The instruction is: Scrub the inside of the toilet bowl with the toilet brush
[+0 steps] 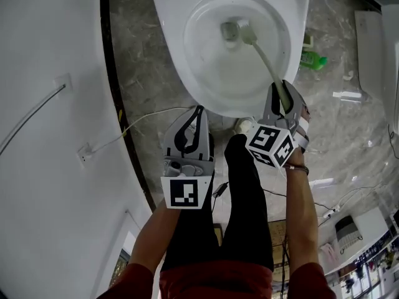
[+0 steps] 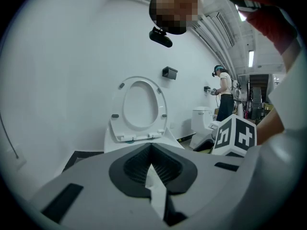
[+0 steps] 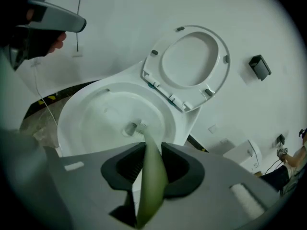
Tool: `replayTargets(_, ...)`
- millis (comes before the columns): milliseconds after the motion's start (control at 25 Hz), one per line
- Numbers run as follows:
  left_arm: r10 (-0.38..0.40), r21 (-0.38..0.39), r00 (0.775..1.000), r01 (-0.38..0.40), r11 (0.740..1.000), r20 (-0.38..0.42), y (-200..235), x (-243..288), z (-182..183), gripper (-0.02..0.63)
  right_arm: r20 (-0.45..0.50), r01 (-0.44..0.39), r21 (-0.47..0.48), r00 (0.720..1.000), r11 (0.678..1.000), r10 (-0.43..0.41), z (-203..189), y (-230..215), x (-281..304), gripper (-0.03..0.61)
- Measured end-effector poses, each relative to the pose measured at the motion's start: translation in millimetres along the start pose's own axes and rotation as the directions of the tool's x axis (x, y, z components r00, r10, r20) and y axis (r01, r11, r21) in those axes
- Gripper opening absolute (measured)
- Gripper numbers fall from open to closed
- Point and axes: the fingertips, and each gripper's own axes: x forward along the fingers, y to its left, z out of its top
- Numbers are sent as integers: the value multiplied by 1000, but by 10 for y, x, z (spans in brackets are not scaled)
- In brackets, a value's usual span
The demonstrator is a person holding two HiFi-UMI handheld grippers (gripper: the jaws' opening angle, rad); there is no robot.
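At the far left of the head view a white wall (image 1: 43, 55) fills the frame, with a thin cable (image 1: 34, 117) running across it; a dark strip (image 1: 115, 92) divides it from the grey marble floor (image 1: 143, 55); right of that, at lower centre, the left gripper (image 1: 199, 111) hangs over the floor just short of the bowl's near rim, its jaws pressed together with nothing in them; its own view confirms the tips meet, with the raised seat (image 2: 139, 107) beyond them; at upper centre the white bowl (image 1: 187, 61) lies open; below it, between the two grippers, stand the person's legs (image 1: 243, 210) in black trousers; inside the bowl the brush (image 1: 265, 55) slants from lower right to upper left, its head (image 1: 234, 31) down at the bottom of the basin, toward the back; the pale green handle (image 3: 151, 176) crosses the bowl's right rim and ends in the right gripper (image 1: 283, 92), whose jaws are clamped on it; the right gripper view shows the handle pinched between the dark pads (image 3: 120, 169); at the far right a green bottle (image 1: 313, 60) lies on the floor just beside the bowl.
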Motion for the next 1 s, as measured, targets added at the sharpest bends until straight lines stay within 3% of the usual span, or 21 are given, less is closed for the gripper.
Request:
replayTargets(120, 0, 15, 1000, 0, 1000, -12, 48, -22, -43, 6, -55, -74, 138, 995, 988, 82, -156, 285, 3, 114)
replayTargets(200, 14, 10, 1000, -14, 1000, -23, 97, -53, -78, 5, -70, -148, 326, 981, 934, 180, -207, 496, 18, 114)
replayTargets(280, 30, 1, 999, -30, 1000, -29, 130, -82, -89, 5, -51, -188, 453, 970, 871, 236, -149, 625, 31, 114)
replayTargets(480, 39, 9, 999, -39, 999, -24, 160, -156, -11, 5, 74, -250, 584, 964, 772, 257, 318, 624, -78, 114)
replayTargets(720, 48, 17, 999, -48, 999, -16, 140, -396, 388, 5, 169, -273, 546, 962, 792, 216, 745, 363, -728, 114)
replayTargets(1000, 72, 34, 995, -74, 997, 67, 162, -620, 1479, 5, 220, -227, 537, 967, 813, 124, 1198, -378, -1644, 114)
